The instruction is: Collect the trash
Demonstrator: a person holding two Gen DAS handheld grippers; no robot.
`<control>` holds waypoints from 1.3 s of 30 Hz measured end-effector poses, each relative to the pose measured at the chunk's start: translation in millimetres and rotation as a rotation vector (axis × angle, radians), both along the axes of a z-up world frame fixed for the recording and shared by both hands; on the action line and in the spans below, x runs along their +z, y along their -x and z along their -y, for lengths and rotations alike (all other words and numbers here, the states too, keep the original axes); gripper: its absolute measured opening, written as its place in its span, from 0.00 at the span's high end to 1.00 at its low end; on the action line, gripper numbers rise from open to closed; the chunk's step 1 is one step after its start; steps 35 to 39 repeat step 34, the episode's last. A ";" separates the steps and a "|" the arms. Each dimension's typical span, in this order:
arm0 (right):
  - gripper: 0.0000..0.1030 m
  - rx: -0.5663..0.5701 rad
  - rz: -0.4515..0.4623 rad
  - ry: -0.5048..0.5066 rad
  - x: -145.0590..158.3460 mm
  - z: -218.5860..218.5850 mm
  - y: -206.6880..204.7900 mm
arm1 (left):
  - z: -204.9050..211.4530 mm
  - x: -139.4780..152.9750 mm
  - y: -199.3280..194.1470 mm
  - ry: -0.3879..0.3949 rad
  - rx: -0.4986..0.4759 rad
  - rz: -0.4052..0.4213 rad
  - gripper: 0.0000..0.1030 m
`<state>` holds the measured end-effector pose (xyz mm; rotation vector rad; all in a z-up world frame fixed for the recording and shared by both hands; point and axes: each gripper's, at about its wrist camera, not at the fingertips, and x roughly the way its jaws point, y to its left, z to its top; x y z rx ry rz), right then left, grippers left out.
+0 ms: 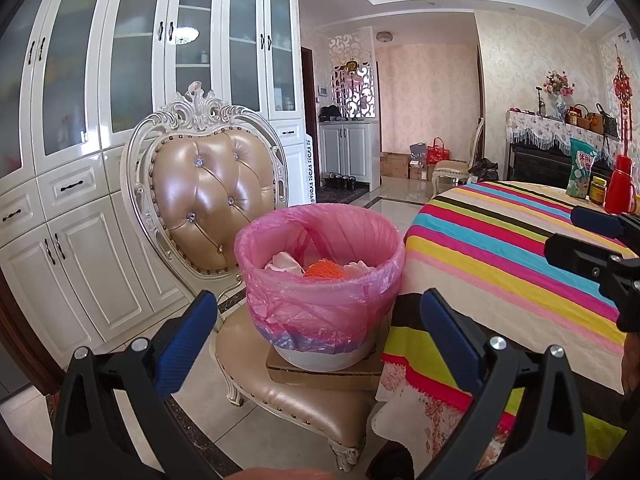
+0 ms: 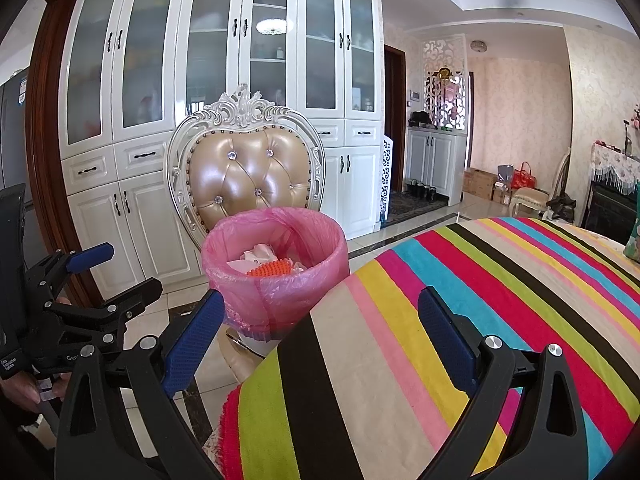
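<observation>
Two handheld grippers hover empty before a bin lined with a pink bag [image 1: 320,276], which stands on a flat cardboard box [image 1: 324,376] on the seat of an ornate tufted chair [image 1: 212,200], just beside a table under a striped cloth [image 1: 500,256]. The left gripper [image 1: 320,336] faces the bin with its blue-padded fingers spread wide and nothing between them; the right gripper [image 2: 320,336] hangs over the near edge of the cloth, its fingers likewise apart and bare.

Trash already lies in the bin: an orange mesh-like wad [image 1: 326,269] among pale crumpled paper [image 1: 284,262]. The stretch of cloth in view carries no loose litter, so collecting appears to be between items or close to done. The next move probably calls for finding any remaining scrap, or for closing the fingers on the thin, slippery bag rim to gather it up.

At the table's far end stand a teal snack bag [image 1: 581,168] printed with Chinese characters too small to read with confidence, a yellow-lidded jar [image 1: 598,191] and a red flask [image 1: 621,186]. Small white lettering on the left gripper's body, seen from the right wrist, is too fine to make out.
</observation>
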<state>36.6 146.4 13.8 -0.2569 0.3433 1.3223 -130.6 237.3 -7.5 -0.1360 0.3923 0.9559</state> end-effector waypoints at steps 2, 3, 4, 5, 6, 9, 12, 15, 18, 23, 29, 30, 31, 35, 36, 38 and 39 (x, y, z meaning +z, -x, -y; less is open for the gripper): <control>0.11 0.000 -0.002 0.001 0.0 0.0 -0.1 | 0.3 0.6 -0.6 0.002 -0.002 0.001 0.04; 0.11 0.001 -0.002 0.001 -0.3 -0.1 -0.3 | 0.9 1.1 -0.6 0.003 -0.003 0.002 0.04; 0.11 0.000 0.000 0.000 0.0 0.0 0.0 | 0.9 1.4 -0.3 0.004 -0.006 0.005 0.04; 0.11 -0.001 0.002 0.002 -0.2 -0.2 0.0 | 0.8 2.1 -0.1 0.004 -0.008 0.008 0.04; 0.11 -0.001 0.004 0.004 -0.4 -0.3 -0.1 | 1.5 3.2 -0.1 0.003 -0.009 0.009 0.04; 0.11 -0.001 0.005 0.008 -4.7 -0.1 0.3 | 3.4 6.1 -0.4 -0.007 -0.016 0.012 0.04; 0.11 -0.003 0.007 0.012 -6.7 -0.7 0.2 | 4.4 7.3 -0.5 -0.013 -0.019 0.015 0.04; 0.11 -0.003 0.009 0.014 -7.9 -1.4 0.2 | 4.9 7.4 -0.6 -0.012 -0.020 0.013 0.04; 0.11 -0.003 0.008 0.016 -8.8 -1.2 -0.5 | 5.3 7.6 0.1 -0.010 -0.022 0.013 0.04; 0.11 -0.003 0.009 0.024 -10.7 -1.7 -0.7 | 5.6 6.6 1.9 -0.004 -0.015 0.013 0.04; 0.11 -0.004 0.009 0.020 -10.7 -2.2 -0.3 | 3.6 4.2 2.7 0.001 -0.002 0.012 0.04; 0.11 -0.003 0.010 0.021 -11.1 -2.0 -0.3 | 3.4 4.1 3.6 0.005 -0.002 0.018 0.04; 0.11 -0.004 0.009 0.021 -10.6 -2.3 -0.2 | 3.2 4.0 4.0 0.006 0.001 0.019 0.04; 0.11 0.000 0.013 0.021 -10.7 -2.5 1.1 | 3.3 4.1 5.2 0.006 0.005 0.018 0.04; 0.11 0.000 0.013 0.021 -10.7 -2.5 1.1 | 3.3 4.1 5.2 0.006 0.005 0.018 0.04; 0.11 0.000 0.013 0.021 -10.7 -2.5 1.1 | 3.3 4.1 5.2 0.006 0.005 0.018 0.04; 0.11 0.000 0.013 0.021 -10.7 -2.5 1.1 | 3.3 4.1 5.2 0.006 0.005 0.018 0.04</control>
